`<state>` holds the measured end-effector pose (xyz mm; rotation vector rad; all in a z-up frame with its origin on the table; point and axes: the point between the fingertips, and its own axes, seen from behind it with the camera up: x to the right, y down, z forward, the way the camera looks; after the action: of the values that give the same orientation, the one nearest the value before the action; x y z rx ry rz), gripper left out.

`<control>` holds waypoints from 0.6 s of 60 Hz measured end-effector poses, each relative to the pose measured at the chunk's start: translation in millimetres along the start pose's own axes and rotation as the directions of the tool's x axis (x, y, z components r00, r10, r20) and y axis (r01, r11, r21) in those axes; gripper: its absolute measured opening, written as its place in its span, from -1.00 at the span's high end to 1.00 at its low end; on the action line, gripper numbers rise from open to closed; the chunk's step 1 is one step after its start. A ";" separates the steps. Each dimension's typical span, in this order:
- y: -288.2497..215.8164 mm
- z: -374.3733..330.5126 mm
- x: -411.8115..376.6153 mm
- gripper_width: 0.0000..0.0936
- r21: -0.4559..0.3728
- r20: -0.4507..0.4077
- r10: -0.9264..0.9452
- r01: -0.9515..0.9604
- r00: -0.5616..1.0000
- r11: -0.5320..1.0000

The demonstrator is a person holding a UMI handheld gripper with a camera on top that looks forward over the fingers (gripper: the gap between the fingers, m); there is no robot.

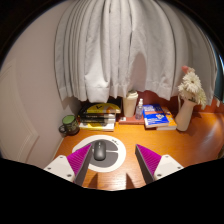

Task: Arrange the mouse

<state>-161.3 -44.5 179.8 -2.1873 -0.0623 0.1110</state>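
The gripper is held wide open above a wooden desk, and nothing is gripped; its two fingers with their magenta pads are spread well apart. The mouse is seen between the fingers, nearer the left one, resting on a round white mat with a gap left on either side. It is judged to be light, rigid and smooth-shelled, so some slipping may be expected if it is pinched on its curved top. A hold across its two long flanks, low and near the middle, is thought to be safest. No cable can be made out.

Just ahead of the mat, the desk is bare, so little is found in the way of a short move. Farther back, a dark mug is set to the left, beside a stack of books with something yellow on top. A tan box is stood upright near the middle, and blue books are laid to the right of it. A vase of pale flowers is placed at the far right and could be toppled by a wide sweep. Behind everything, white curtains are hung.
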 end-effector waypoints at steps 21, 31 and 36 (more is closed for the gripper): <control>72.3 -104.1 85.9 -0.82 0.003 -0.049 0.030 -0.030 0.998 1.000; 98.9 -128.5 112.9 -0.82 -0.005 -0.080 0.035 -0.035 0.996 0.999; 102.2 -134.6 118.4 -0.83 0.003 -0.085 0.042 -0.042 0.995 0.999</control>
<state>-29.3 -202.6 167.5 -2.1899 0.0325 0.0414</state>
